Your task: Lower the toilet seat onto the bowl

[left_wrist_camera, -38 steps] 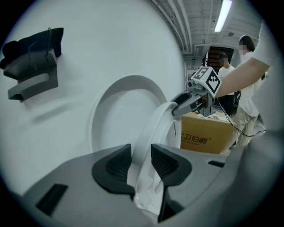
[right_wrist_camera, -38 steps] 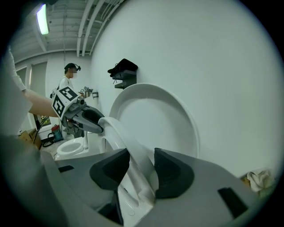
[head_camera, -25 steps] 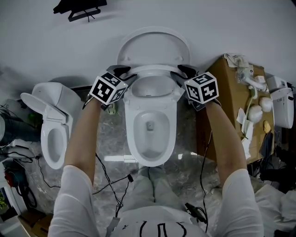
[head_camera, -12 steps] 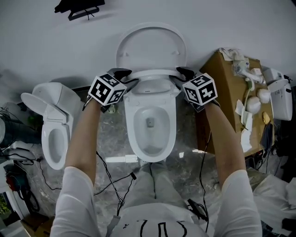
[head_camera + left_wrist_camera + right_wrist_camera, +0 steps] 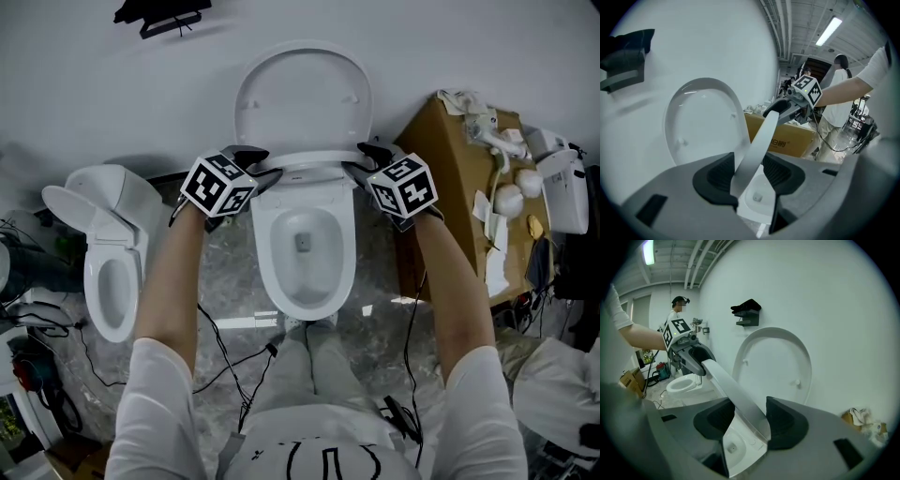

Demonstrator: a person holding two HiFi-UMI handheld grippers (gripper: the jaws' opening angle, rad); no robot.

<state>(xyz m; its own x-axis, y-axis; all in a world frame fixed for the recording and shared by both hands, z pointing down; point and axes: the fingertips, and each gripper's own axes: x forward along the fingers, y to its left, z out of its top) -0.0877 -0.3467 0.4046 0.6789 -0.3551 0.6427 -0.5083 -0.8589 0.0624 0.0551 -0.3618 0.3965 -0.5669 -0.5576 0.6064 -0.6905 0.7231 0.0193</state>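
Note:
A white toilet stands before me with its lid (image 5: 302, 98) upright against the wall. The seat (image 5: 305, 167) hangs partway down over the bowl (image 5: 302, 272). My left gripper (image 5: 267, 169) has the seat's left rim between its jaws and my right gripper (image 5: 354, 161) has the right rim. In the left gripper view the seat (image 5: 757, 145) runs between the pads of the left gripper (image 5: 749, 176) with a slit on the right. The right gripper (image 5: 749, 420) shows the seat (image 5: 733, 392) leaning on one pad with a gap at the other. Both pairs of jaws are opening.
A second toilet (image 5: 103, 262) stands at the left. A cardboard box (image 5: 450, 187) with white fittings on top is close at the right. A black bracket (image 5: 159, 14) hangs on the wall. Cables (image 5: 225, 366) trail on the floor. A person (image 5: 839, 93) stands in the background.
Relative to the bowl, both grippers have come a little toward me with the seat between them. More of the lid shows behind the seat.

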